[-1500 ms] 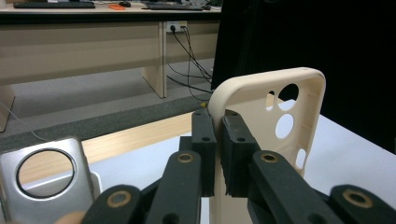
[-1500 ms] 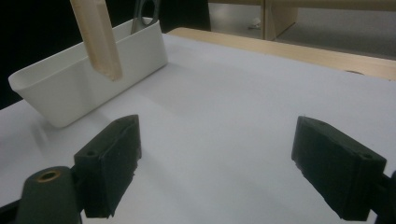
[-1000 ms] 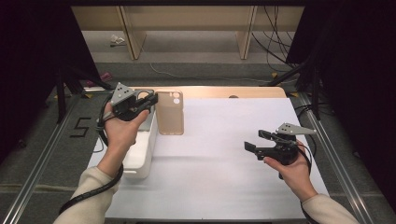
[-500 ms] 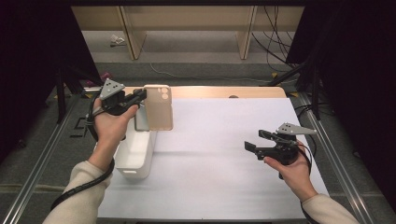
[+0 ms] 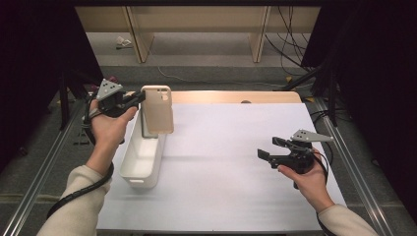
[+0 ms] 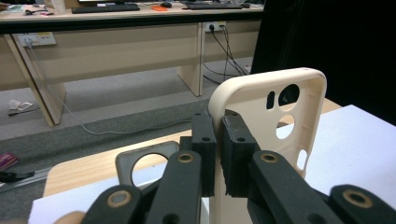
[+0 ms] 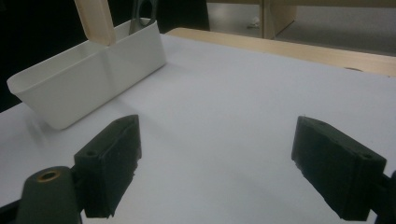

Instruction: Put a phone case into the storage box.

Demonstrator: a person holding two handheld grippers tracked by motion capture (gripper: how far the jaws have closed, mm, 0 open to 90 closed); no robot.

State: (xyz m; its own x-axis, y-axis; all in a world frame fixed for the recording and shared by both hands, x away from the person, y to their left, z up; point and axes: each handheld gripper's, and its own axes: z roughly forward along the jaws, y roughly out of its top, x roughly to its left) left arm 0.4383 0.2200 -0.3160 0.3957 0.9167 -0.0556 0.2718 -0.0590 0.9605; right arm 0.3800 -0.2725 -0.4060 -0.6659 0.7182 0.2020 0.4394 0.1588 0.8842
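Grey phone case [image 6: 140, 163], wooden desks [image 5: 196, 19], floor cables [image 5: 290, 29]

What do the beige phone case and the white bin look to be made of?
The phone case, clamped in the left gripper, looks like matte moulded plastic or soft rubber: smooth rounded rim, clean camera cut-outs. The white bin looks like thin, slightly glossy rigid plastic, with a thin straight rim and even colour.

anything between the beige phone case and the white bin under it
Nothing visible does. The beige phone case, held in the left gripper, hangs above the open white plastic bin; a grey case already stands at the bin's far end.
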